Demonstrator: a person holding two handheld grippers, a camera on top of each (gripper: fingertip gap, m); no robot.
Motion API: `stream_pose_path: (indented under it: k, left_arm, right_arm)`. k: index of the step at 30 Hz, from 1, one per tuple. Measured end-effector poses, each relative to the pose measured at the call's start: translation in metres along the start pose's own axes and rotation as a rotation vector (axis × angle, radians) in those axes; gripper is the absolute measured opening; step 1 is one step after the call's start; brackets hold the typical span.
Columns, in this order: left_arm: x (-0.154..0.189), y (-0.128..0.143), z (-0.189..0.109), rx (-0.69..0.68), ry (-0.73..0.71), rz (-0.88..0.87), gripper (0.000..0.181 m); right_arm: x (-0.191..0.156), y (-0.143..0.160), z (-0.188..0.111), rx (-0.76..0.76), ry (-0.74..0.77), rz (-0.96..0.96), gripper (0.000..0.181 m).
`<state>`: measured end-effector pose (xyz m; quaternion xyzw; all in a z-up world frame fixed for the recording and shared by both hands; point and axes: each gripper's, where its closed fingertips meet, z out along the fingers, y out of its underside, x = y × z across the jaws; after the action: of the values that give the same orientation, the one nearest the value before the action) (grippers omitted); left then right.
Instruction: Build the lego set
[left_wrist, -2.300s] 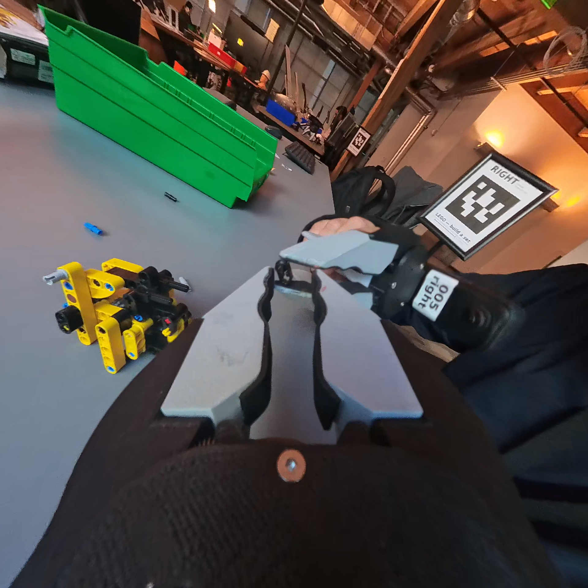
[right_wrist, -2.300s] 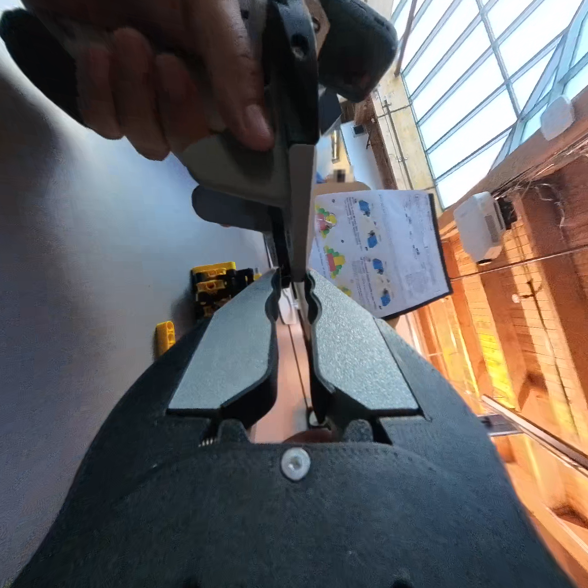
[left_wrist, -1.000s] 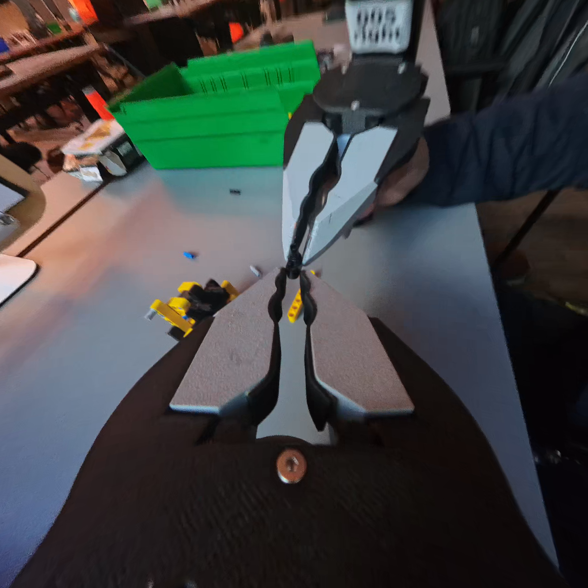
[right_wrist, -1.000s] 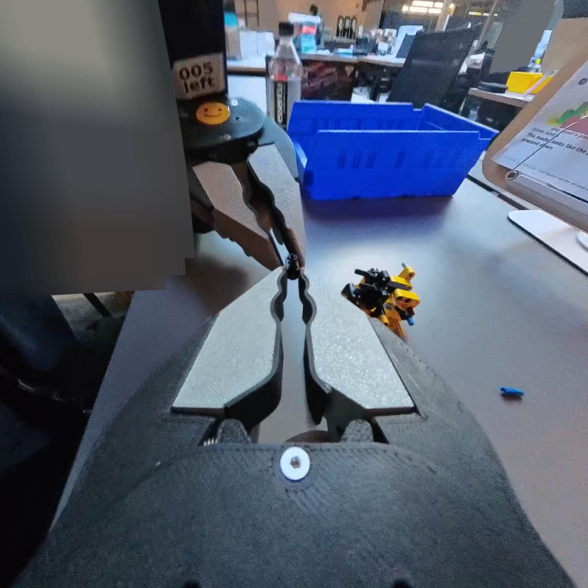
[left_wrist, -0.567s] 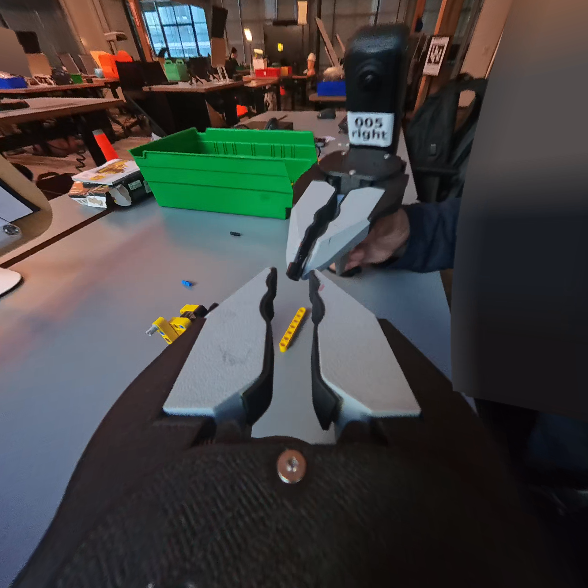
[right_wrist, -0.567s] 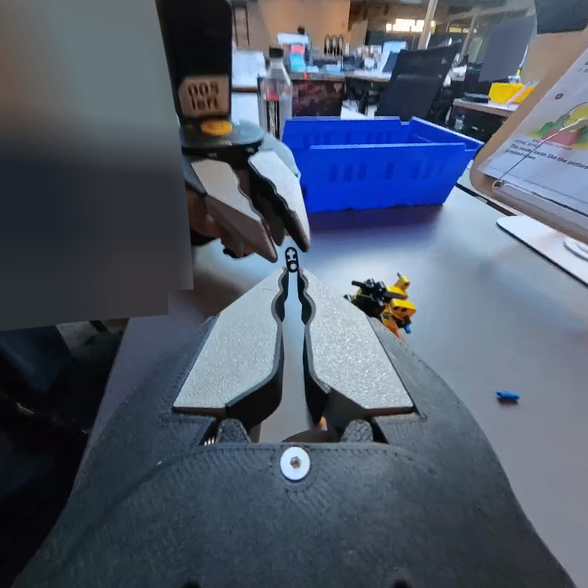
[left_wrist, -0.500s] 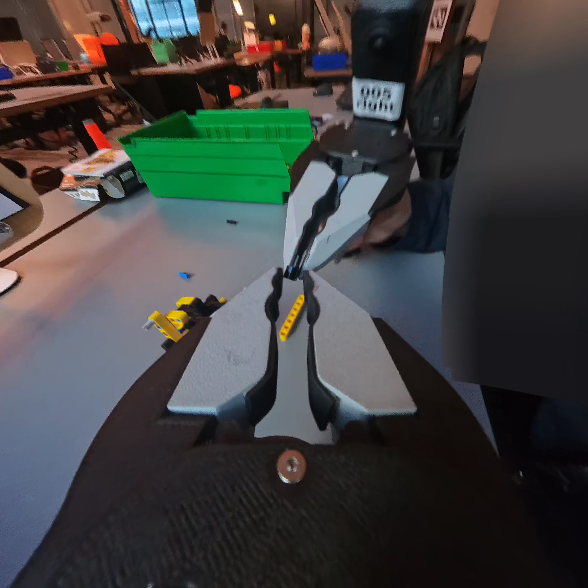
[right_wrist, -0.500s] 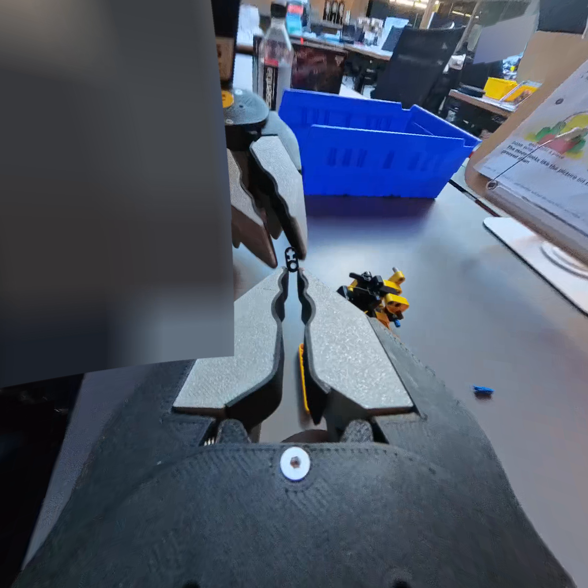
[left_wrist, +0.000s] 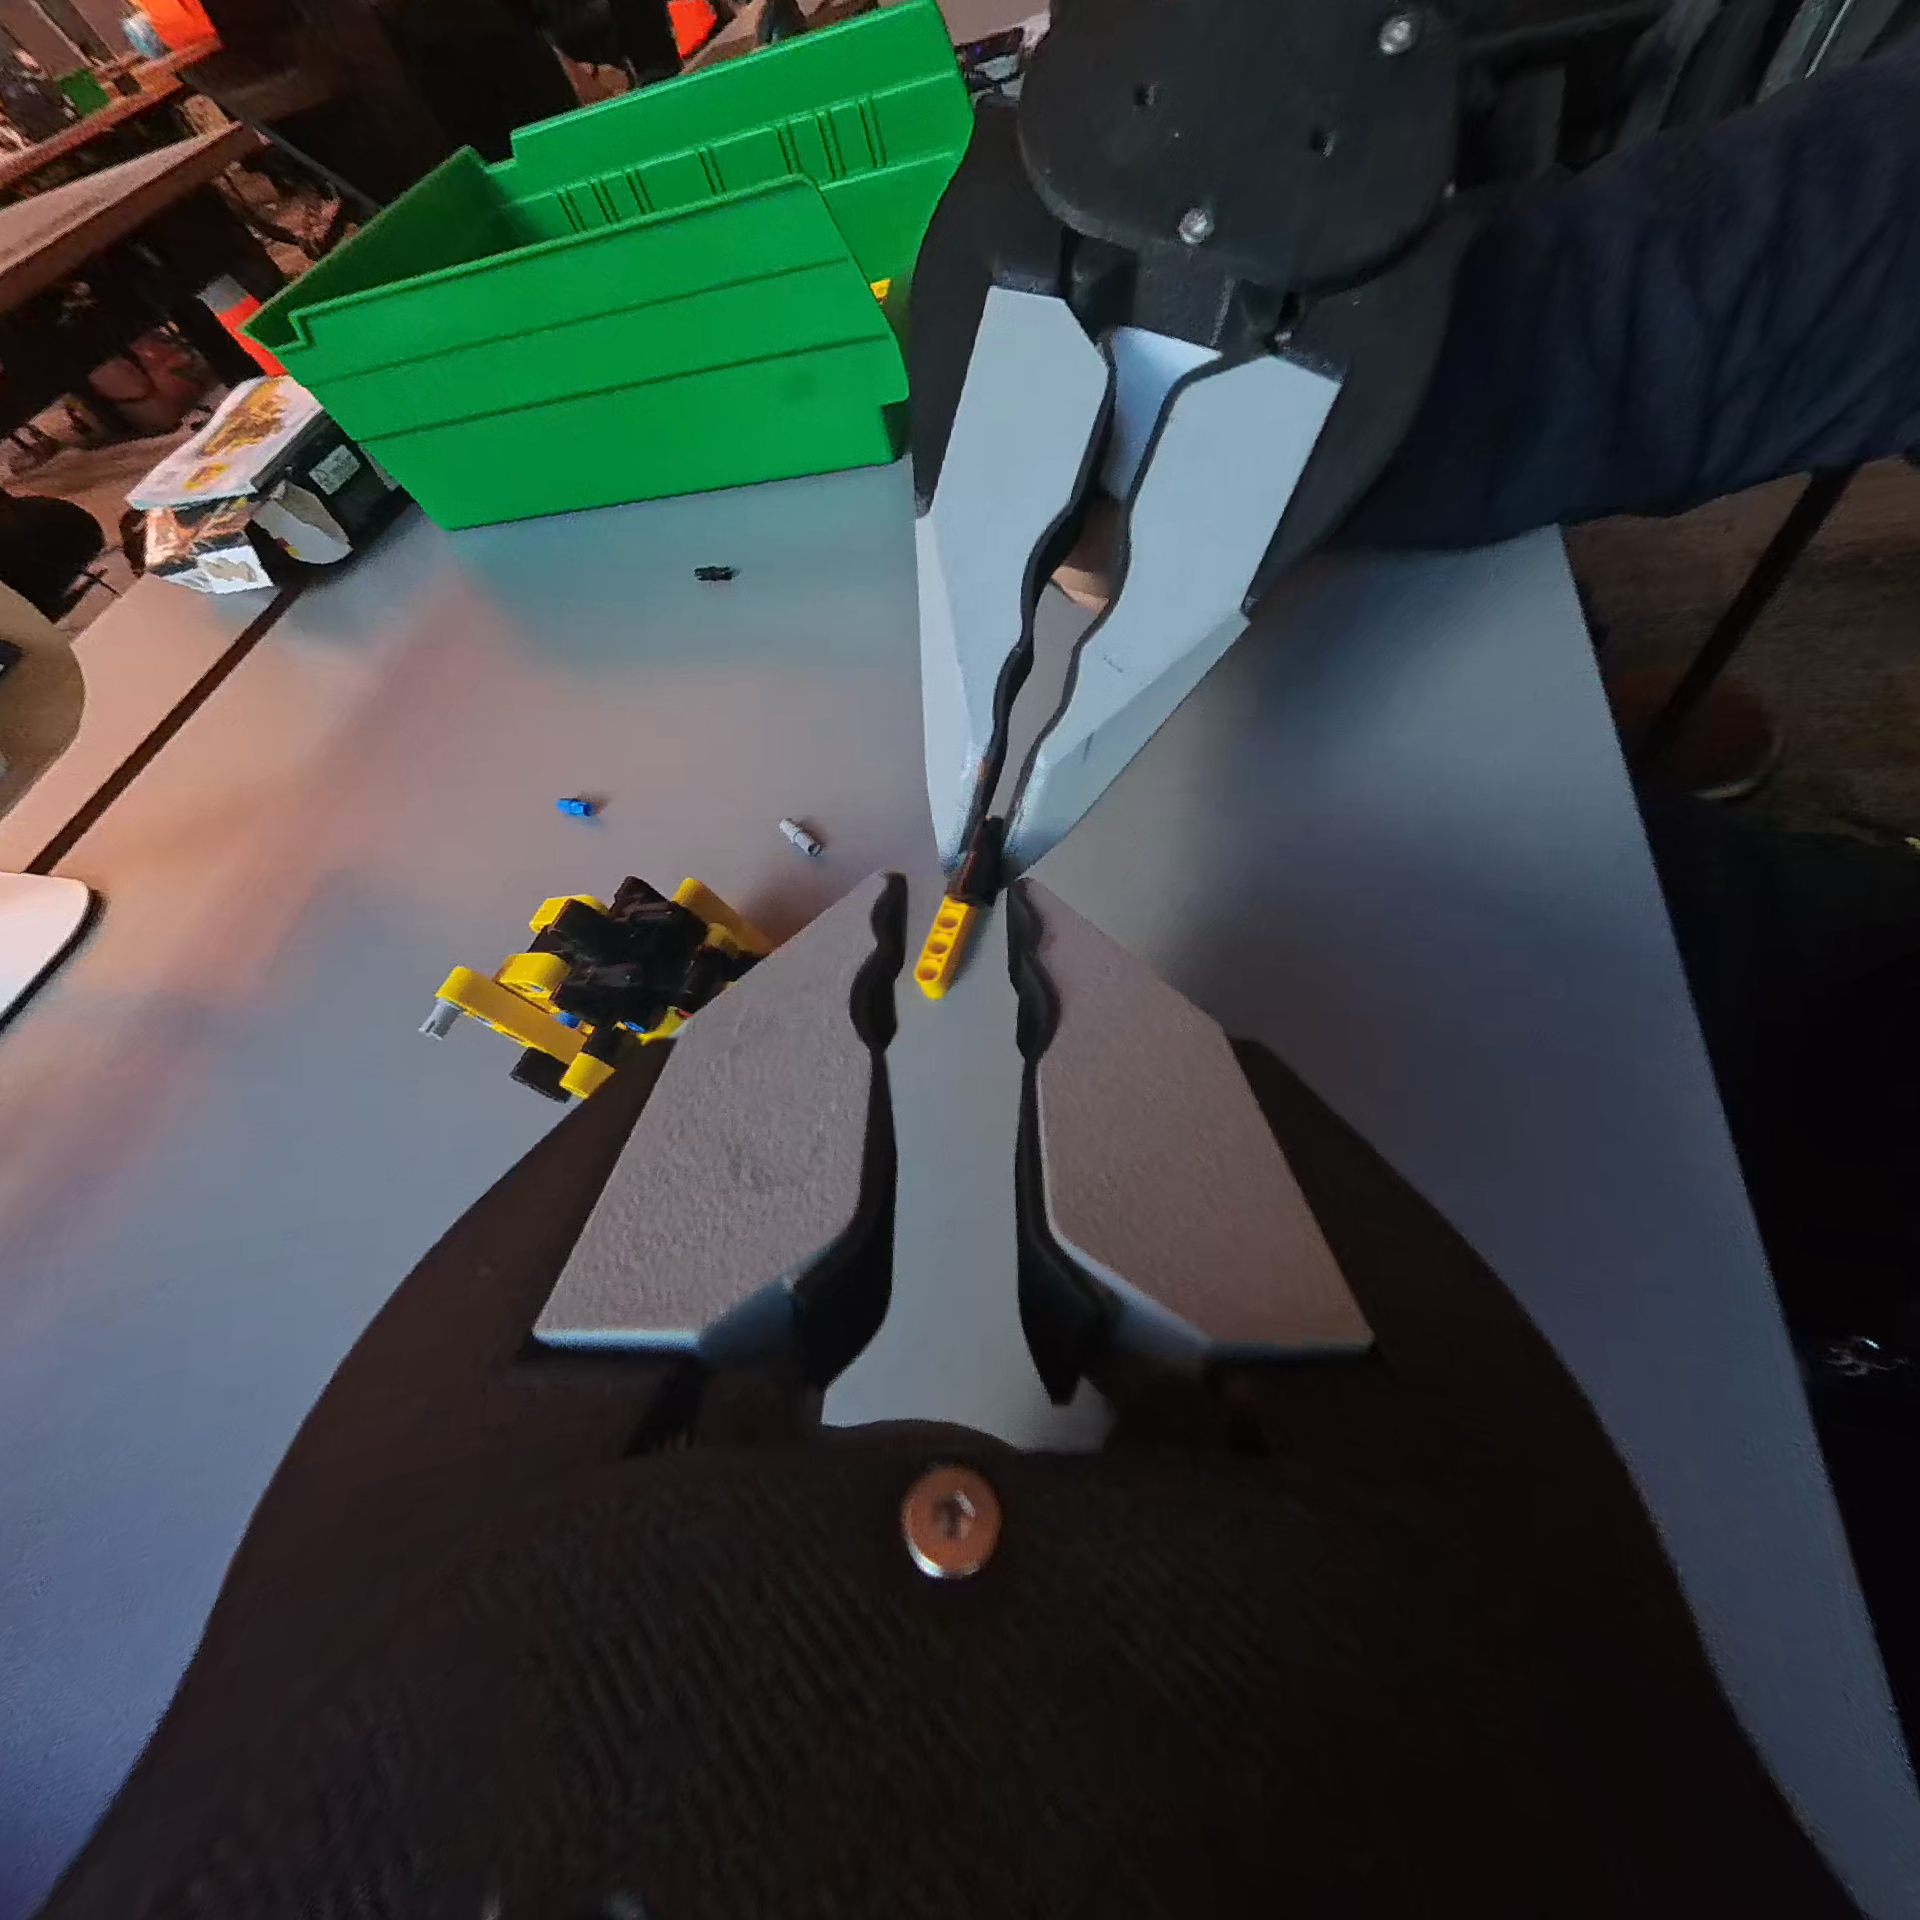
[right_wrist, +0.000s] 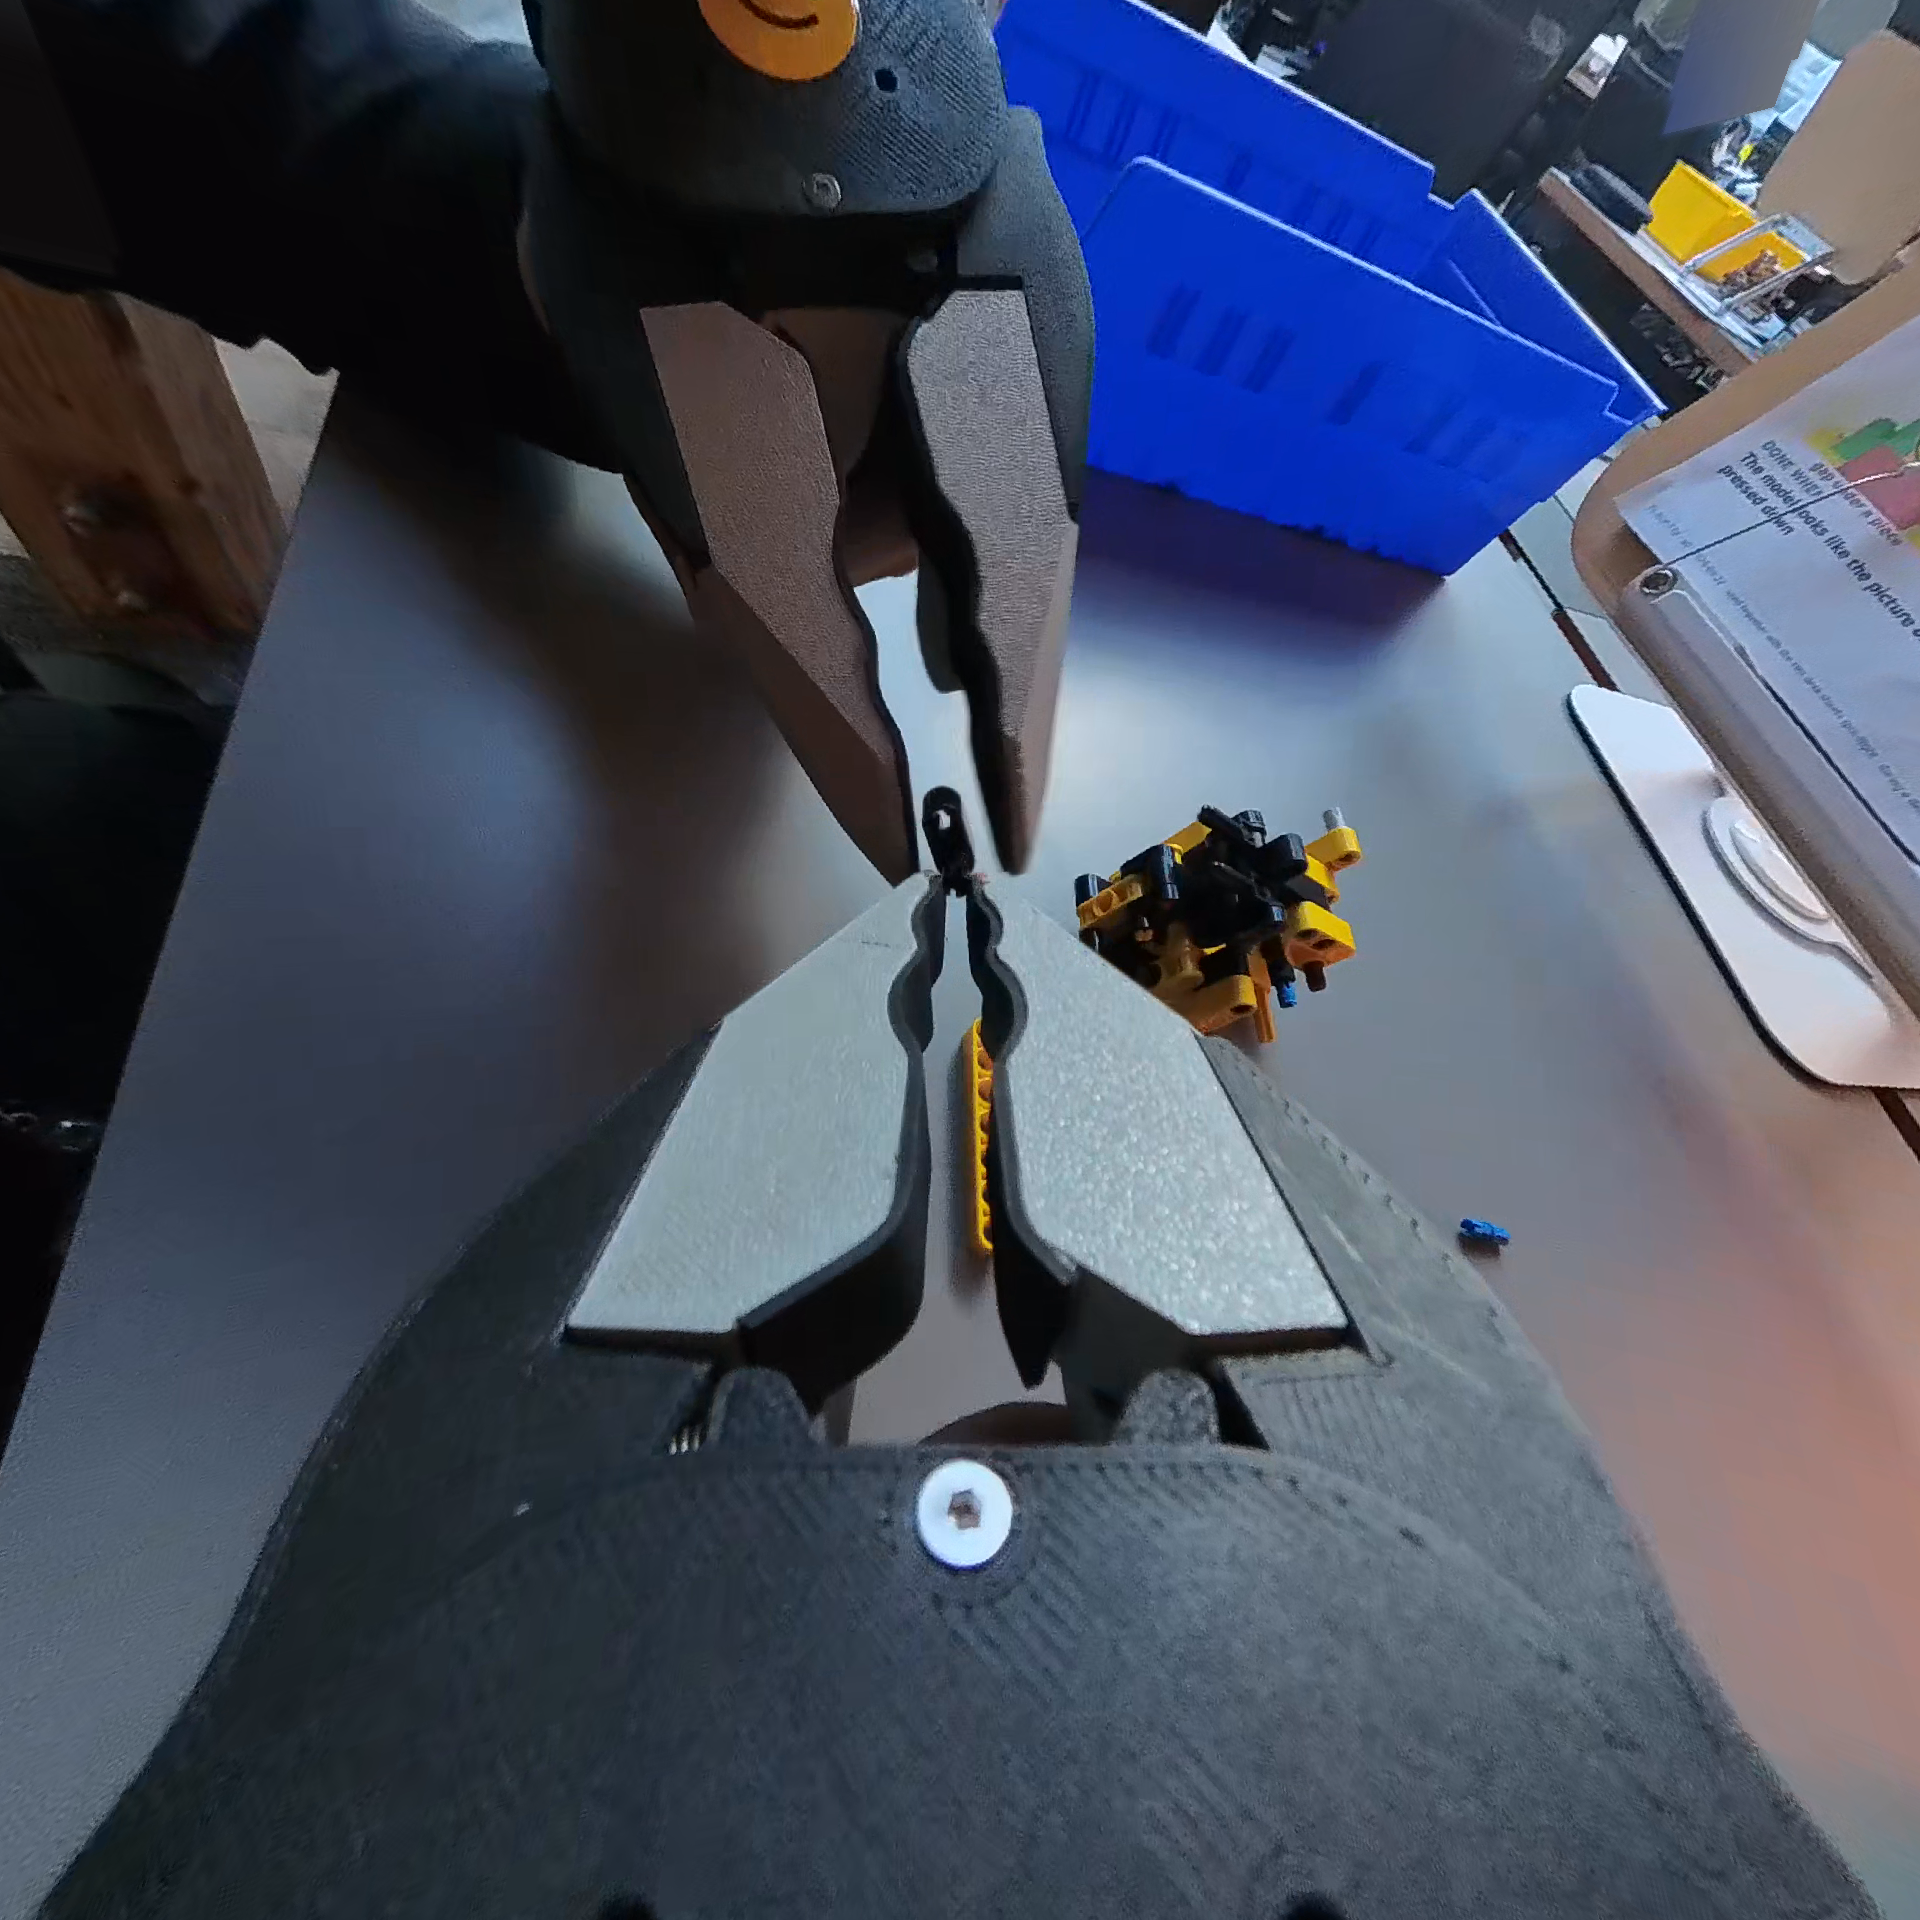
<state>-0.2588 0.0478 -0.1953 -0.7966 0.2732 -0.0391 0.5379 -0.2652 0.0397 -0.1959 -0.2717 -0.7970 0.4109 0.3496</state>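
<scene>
My right gripper (right_wrist: 951, 891) is shut on a small black connector (right_wrist: 943, 834), which sticks out past its tips. In the left wrist view the right gripper (left_wrist: 982, 854) comes down from above and holds the connector (left_wrist: 982, 844) at the far end of a yellow beam (left_wrist: 943, 948) lying on the table. Whether they touch I cannot tell. My left gripper (left_wrist: 951, 902) is open and empty, its tips on either side of the beam's near end. The beam (right_wrist: 979, 1132) also shows under the right fingers. A yellow and black model (left_wrist: 603, 966) lies to the left.
A green bin (left_wrist: 623, 291) stands at the back in the left wrist view, a blue bin (right_wrist: 1299, 343) in the right wrist view. Loose blue (left_wrist: 575, 807), grey (left_wrist: 800, 836) and black (left_wrist: 713, 571) pins lie on the grey table. An instruction stand (right_wrist: 1818, 623) is right. Both grippers' tips are close together, under 4 cm apart.
My left gripper let go of the black connector and opened; the right gripper kept it. Both grippers tilted down and moved close to the yellow beam on the table.
</scene>
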Motion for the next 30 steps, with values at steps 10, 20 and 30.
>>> stream_pose_path:
  k: [10, 20, 30]
  left_arm:
    - [0.001, -0.008, -0.004, 0.042, -0.017, 0.041, 0.013]
    - [0.005, -0.006, -0.004, 0.047, 0.047, -0.013, 0.005]
    - [-0.009, -0.066, -0.037, 0.517, 0.256, -0.479, 0.004]
  right_arm:
    - [0.001, 0.003, -0.002, -0.007, -0.021, 0.04, 0.001]
    - [-0.002, 0.003, -0.001, -0.003, -0.055, 0.077, 0.001]
    - [0.023, -0.062, -0.042, 0.473, -0.172, 0.425, 0.01]
